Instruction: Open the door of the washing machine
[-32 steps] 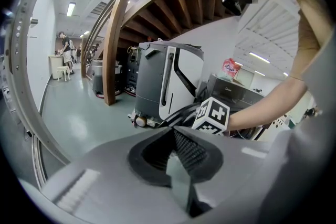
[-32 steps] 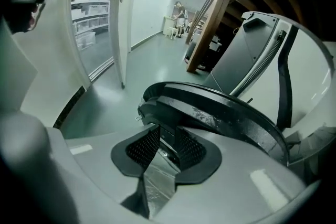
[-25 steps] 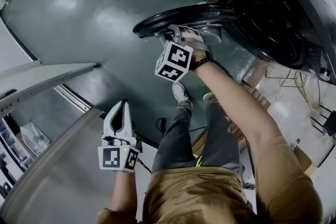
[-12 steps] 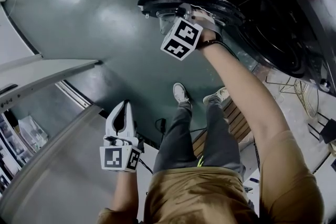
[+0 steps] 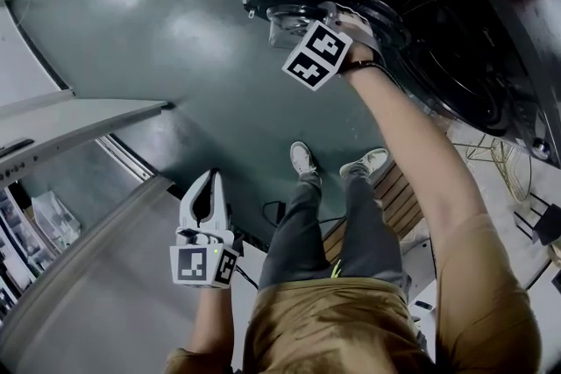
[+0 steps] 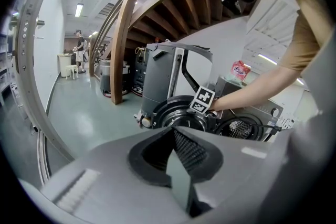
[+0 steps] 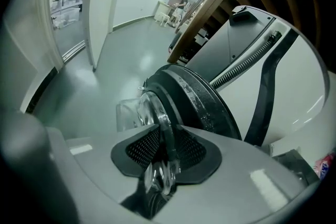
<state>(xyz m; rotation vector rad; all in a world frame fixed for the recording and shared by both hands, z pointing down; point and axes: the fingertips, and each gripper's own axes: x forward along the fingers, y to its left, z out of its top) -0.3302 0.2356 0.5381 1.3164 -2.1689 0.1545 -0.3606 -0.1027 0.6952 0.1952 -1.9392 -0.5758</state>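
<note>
Right gripper point(image 7: 164, 162): jaws nearly together, pinching the clear rim of the door point(image 7: 199, 102), which stands open beside the washing machine point(image 5: 465, 48).
Left gripper point(image 6: 176, 165): jaws pressed together, empty, held over the floor point(image 5: 175, 39).

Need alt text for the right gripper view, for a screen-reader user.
The right gripper is shut on the edge of the round washing machine door, which is swung open. The door's clear glass bowl faces a grey-green floor. A white machine casing fills the right side.
</note>
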